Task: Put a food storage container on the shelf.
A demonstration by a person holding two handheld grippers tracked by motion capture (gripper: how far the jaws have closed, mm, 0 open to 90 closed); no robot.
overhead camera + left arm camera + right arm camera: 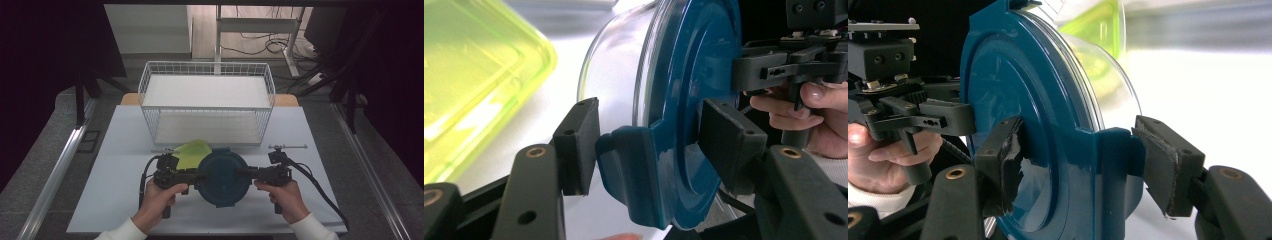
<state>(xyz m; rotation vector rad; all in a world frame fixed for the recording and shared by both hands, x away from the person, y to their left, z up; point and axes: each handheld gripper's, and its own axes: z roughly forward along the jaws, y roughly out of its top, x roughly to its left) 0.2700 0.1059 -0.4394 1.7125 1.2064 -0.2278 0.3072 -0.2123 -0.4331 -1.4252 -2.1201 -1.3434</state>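
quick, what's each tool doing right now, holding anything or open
Left tool: closed on the left clip tab of the round container's blue lid.
Right tool: closed on the lid's opposite clip tab.

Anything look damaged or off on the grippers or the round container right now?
Yes: in the right gripper view, the right gripper has torn, ragged padding on the pad pressed against the blue lid. The clear round container looks intact, clamped by its lid tabs from both sides.
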